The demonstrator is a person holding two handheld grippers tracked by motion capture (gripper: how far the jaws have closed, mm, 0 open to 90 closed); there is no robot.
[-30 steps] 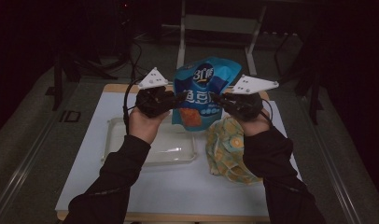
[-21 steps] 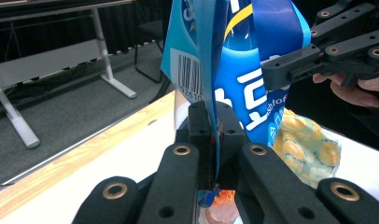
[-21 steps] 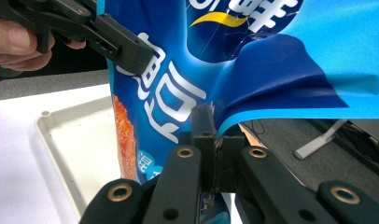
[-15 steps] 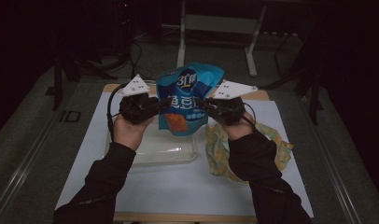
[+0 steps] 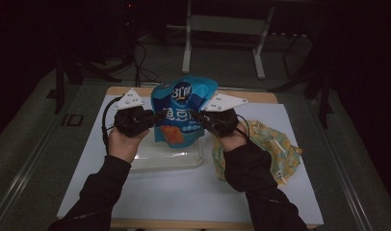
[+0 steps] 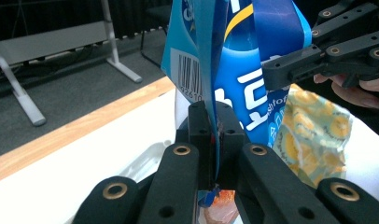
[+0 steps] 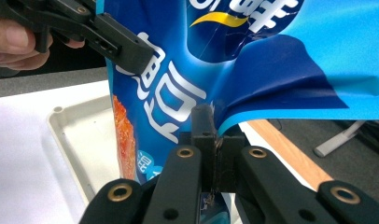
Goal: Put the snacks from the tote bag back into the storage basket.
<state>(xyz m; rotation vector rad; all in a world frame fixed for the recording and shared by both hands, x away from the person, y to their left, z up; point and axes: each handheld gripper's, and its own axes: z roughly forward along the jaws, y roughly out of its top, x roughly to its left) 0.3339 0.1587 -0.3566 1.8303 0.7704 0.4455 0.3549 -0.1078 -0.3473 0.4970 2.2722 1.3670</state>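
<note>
A blue snack bag (image 5: 182, 108) with white lettering hangs upright above the clear plastic tray (image 5: 170, 158). My left gripper (image 5: 161, 116) is shut on the bag's left edge, and my right gripper (image 5: 193, 115) is shut on its right edge. In the left gripper view the jaws (image 6: 214, 122) pinch the bag's thin side seam (image 6: 207, 60), with a barcode showing. In the right gripper view the gripper (image 7: 214, 126) clamps the bag (image 7: 234, 60) at a fold, and the other gripper (image 7: 113, 37) grips the far edge.
A crumpled yellow patterned cloth (image 5: 273, 147) lies right of the tray on the white mat (image 5: 184, 192). The wooden table edge (image 5: 254, 96) runs along the back. A metal stand (image 5: 222, 29) and cables are on the floor beyond.
Both grippers have carried the bag to the left, from beside the cloth to above the tray. Both stay shut on the bag.
</note>
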